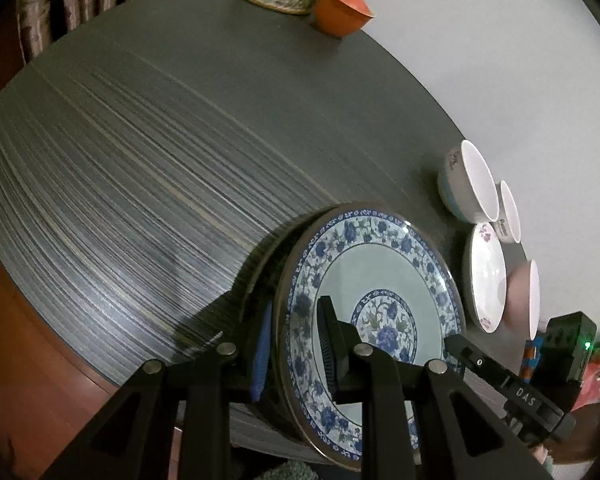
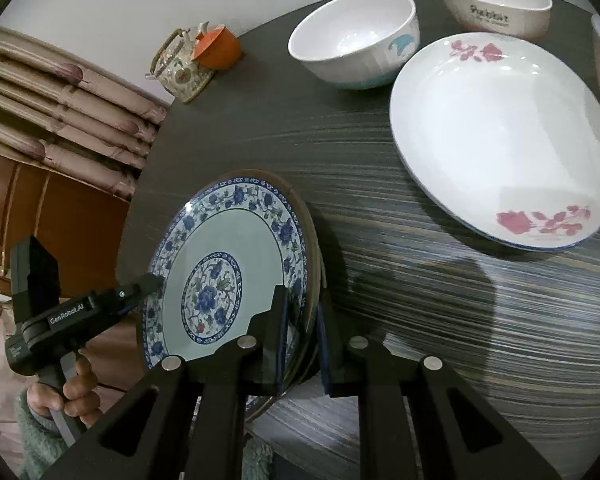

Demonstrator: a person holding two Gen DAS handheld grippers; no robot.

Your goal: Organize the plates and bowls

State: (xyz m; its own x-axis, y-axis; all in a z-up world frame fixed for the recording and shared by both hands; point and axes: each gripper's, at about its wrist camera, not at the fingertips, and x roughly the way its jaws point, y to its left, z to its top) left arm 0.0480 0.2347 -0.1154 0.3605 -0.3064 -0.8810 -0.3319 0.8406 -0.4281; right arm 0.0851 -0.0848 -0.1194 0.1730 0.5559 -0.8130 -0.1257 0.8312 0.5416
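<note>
A blue-and-white flowered plate [image 1: 384,276] [image 2: 228,240] with a brown rim hangs tilted over the near edge of the dark striped table [image 1: 140,160]. Both grippers grip its rim from opposite sides. My left gripper [image 1: 296,344] is shut on the rim, one finger on the face and the blue pad behind; the right wrist view shows it at the plate's left edge [image 2: 150,282]. My right gripper [image 2: 302,332] is shut on the opposite rim, and its tip [image 1: 456,344] shows in the left wrist view. A white plate with pink flowers [image 2: 500,132] [image 1: 484,276] lies on the table.
Behind the pink-flowered plate stand a white bowl with a blue mark [image 2: 352,36], a lettered bowl [image 2: 496,0] and a pinkish bowl [image 1: 528,296]. A flowered teapot [image 2: 184,68] and an orange cup [image 2: 218,48] sit at the far edge. A hand [image 2: 76,392] holds the left gripper's handle.
</note>
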